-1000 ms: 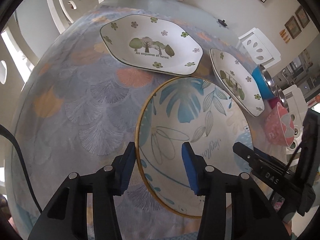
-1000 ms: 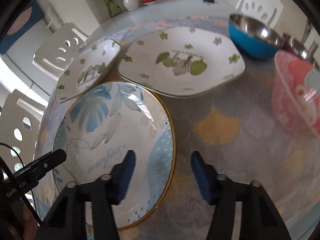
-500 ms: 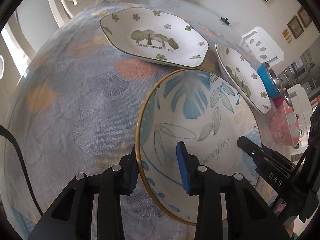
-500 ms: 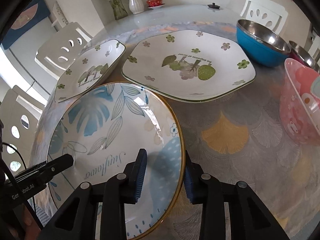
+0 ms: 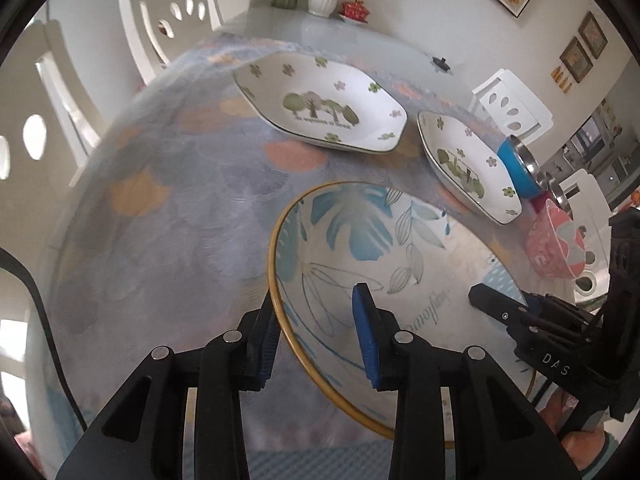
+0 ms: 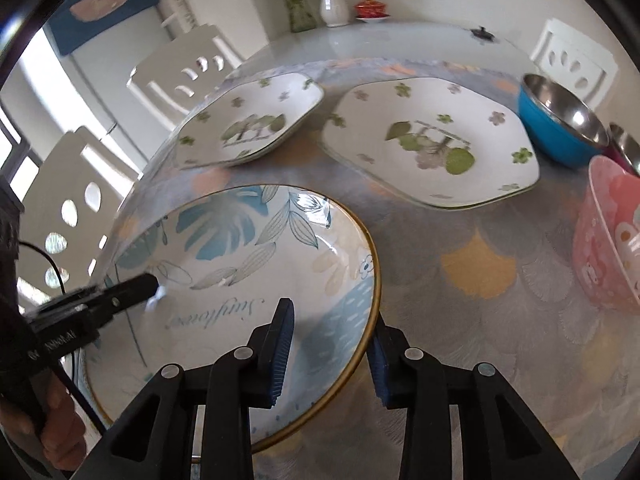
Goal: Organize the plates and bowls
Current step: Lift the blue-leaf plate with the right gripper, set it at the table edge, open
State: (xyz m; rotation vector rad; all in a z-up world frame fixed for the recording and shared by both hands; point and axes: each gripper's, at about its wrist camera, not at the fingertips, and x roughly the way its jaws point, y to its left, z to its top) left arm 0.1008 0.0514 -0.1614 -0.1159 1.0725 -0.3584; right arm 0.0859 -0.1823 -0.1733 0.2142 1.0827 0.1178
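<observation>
A round blue-leaf plate with a gold rim is lifted a little above the table. My left gripper is shut on its left rim. My right gripper is shut on the plate's right rim. Two white hexagonal plates with tree pictures lie behind: a left plate and a right plate. A blue steel bowl, a dark red bowl and a pink bowl stand at the right.
The table wears a grey-blue cloth with orange leaf prints. White chairs stand around it. A white vase and a small red lidded dish stand at the far end.
Both grippers closed onto the opposite rims of the round plate and raised it off the cloth. The cameras now sit higher and see more of the room.
</observation>
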